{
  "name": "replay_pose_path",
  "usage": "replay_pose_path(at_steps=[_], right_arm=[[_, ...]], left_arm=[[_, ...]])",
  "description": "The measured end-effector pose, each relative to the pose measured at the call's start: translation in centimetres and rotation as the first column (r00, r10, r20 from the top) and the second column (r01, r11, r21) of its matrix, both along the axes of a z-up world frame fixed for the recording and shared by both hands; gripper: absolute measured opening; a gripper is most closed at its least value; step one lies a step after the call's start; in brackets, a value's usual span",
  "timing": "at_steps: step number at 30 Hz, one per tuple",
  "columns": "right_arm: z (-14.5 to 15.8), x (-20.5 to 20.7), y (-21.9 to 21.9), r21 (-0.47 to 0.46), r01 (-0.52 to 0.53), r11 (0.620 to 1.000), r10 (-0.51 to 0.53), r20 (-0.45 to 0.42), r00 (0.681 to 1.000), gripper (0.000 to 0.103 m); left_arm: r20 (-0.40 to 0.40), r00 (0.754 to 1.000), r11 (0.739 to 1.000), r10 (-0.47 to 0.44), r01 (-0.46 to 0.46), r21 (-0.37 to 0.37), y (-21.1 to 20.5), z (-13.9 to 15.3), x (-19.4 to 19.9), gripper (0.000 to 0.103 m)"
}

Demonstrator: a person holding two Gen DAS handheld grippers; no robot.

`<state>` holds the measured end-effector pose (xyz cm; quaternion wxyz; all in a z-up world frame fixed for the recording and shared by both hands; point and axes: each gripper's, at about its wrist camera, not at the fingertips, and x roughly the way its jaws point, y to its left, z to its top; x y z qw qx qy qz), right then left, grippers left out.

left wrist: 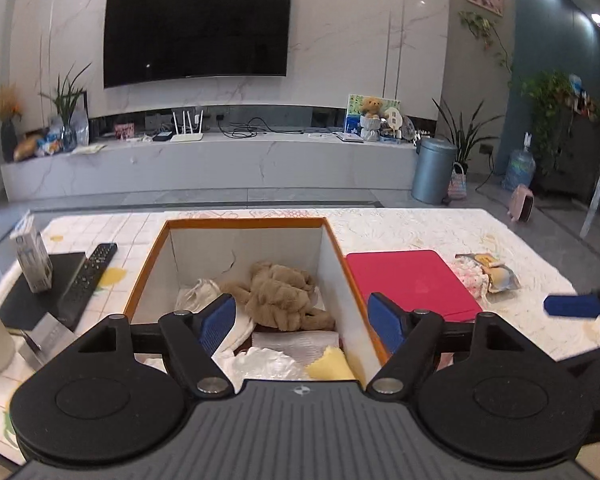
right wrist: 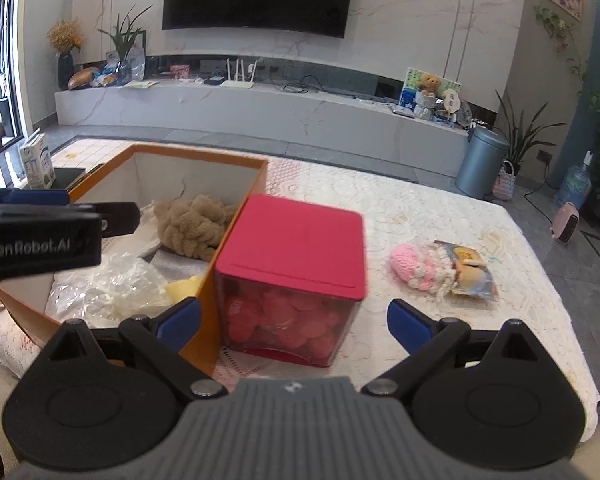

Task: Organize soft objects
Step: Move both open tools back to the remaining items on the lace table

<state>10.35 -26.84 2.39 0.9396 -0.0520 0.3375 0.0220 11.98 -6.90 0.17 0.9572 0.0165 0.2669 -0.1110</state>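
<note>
Left tongs gaping empty over box w/ teddy; right tongs gaping too, only its view showing pink knit, maybe a hat.

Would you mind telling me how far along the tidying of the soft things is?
Partly done. The brown plush toy already lies inside the orange box. Nothing is in hand: the left tool and the right tool are both open and empty. Left to do: the pink knitted item is on the table, outside the box.
</note>
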Motion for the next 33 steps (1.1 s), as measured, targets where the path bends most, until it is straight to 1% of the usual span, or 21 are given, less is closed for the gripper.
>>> replay_pose_path(at_steps=[2, 5, 7, 10, 12, 14, 15, 16, 18, 20, 24, 29, 31, 33], right_arm=[[0.7, -0.2, -0.9, -0.023, 0.006, 1.000, -0.006, -0.009, 1.000, 0.098], [2.2, -0.8, -2.6, -0.061, 0.027, 0.998, -0.026, 0.021, 0.999, 0.098], [3.2, -1.0, -4.2, -0.073, 0.039, 0.997, -0.038, 0.025, 0.999, 0.098], [4.5, -1.3, -6.7, -0.103, 0.030, 0.994, -0.026, 0.047, 0.999, 0.098], [5.4, -1.2, -8.8, -0.106, 0.064, 0.992, -0.057, 0.061, 0.997, 0.098], [6.1, -1.0, -11.0, -0.114, 0.101, 0.988, -0.092, 0.083, 0.992, 0.098], [6.3, -0.8, -12.2, -0.096, 0.103, 0.990, -0.094, 0.088, 0.992, 0.099], [6.6, -0.4, -13.6, -0.049, 0.089, 0.995, -0.085, 0.085, 0.993, 0.099], [6.8, 0.4, -16.5, 0.070, 0.061, 0.996, -0.066, 0.069, 0.995, 0.099], [6.7, 1.4, -19.1, 0.145, 0.060, 0.988, -0.069, 0.059, 0.996, 0.099], [6.2, 3.3, -22.9, 0.156, 0.131, 0.979, -0.140, 0.052, 0.989, 0.100], [4.5, 6.0, -27.2, 0.228, 0.227, 0.947, -0.241, 0.037, 0.970, 0.100], [3.4, 6.9, -28.6, 0.252, 0.275, 0.928, -0.290, 0.026, 0.957, 0.100], [2.0, 7.1, -29.7, 0.265, 0.340, 0.902, -0.355, 0.008, 0.935, 0.100]], left_arm=[[-0.001, 0.999, 0.999, -0.040, 0.040, 0.027, -1.3, 0.5, -0.4, 0.088], [0.022, 0.996, 0.996, -0.084, 0.083, 0.046, -3.4, 1.2, -1.0, 0.089], [0.029, 0.995, 0.995, -0.092, 0.092, 0.025, -4.5, 1.7, -1.2, 0.089], [0.030, 0.989, 0.990, -0.143, 0.143, 0.001, -6.2, 2.5, -1.2, 0.090], [0.034, 0.985, 0.985, -0.171, 0.171, 0.004, -7.4, 2.9, -1.2, 0.090], [0.045, 0.983, 0.984, -0.180, 0.179, 0.017, -8.6, 3.2, -1.0, 0.090], [0.047, 0.983, 0.984, -0.176, 0.175, 0.021, -9.3, 3.3, -0.9, 0.091], [0.047, 0.984, 0.985, -0.169, 0.168, 0.024, -10.0, 3.3, -0.7, 0.091], [0.042, 0.982, 0.982, -0.185, 0.184, 0.041, -11.4, 3.0, -0.3, 0.091], [0.021, 0.979, 0.978, -0.202, 0.200, 0.065, -12.6, 2.5, 0.2, 0.092], [-0.021, 0.979, 0.976, -0.201, 0.203, 0.086, -15.2, 1.1, 1.1, 0.092], [-0.057, 0.985, 0.985, -0.163, 0.165, 0.039, -18.0, -0.7, 2.7, 0.092], [-0.042, 0.986, 0.986, -0.162, 0.163, 0.030, -19.3, -1.4, 3.0, 0.092], [-0.025, 0.986, 0.986, -0.165, 0.166, 0.029, -20.6, -2.0, 3.2, 0.092]])
